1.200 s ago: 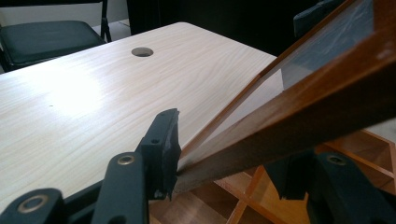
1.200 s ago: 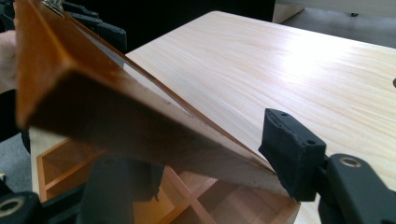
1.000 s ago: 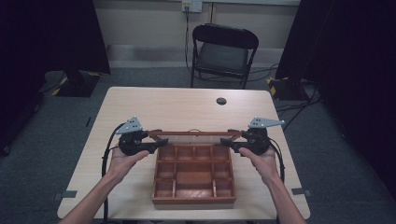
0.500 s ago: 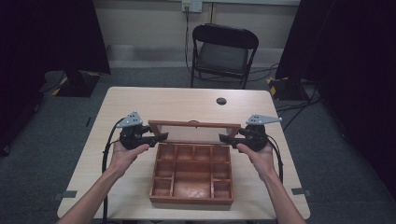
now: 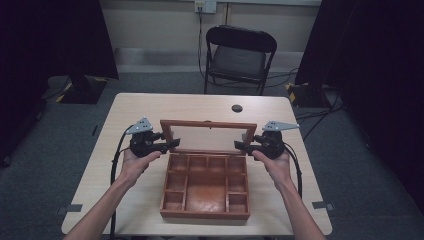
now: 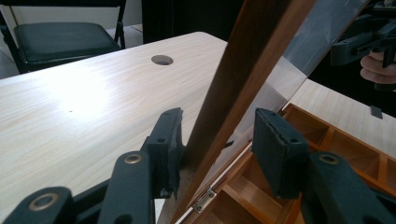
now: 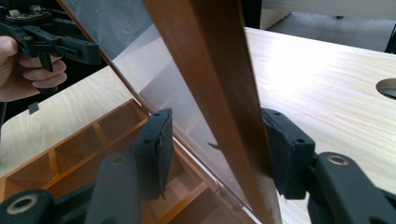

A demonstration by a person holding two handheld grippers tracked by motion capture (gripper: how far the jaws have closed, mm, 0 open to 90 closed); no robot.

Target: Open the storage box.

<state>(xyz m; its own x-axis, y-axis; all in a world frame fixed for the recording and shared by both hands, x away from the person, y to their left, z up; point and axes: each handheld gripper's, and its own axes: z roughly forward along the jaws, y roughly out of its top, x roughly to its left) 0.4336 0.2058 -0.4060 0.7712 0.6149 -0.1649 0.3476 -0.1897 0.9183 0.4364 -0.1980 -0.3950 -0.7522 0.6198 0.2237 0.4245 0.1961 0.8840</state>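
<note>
A brown wooden box with several open compartments sits on the table between my hands. Its glass lid stands raised on its rear hinges, tilted toward me. My left gripper is at the lid's left side, open; the wooden frame runs between its jaws and touches the left pad. My right gripper is at the lid's right side, open too; the frame leans on its right pad. Both other pads stand apart from the glass.
The pale wooden table has a round cable hole behind the box. A black folding chair stands beyond the far edge. Cables trail from both grippers off the table's sides.
The lid has swung up from nearly flat to steeply raised. Both grippers rose with its side rails and moved slightly away from me.
</note>
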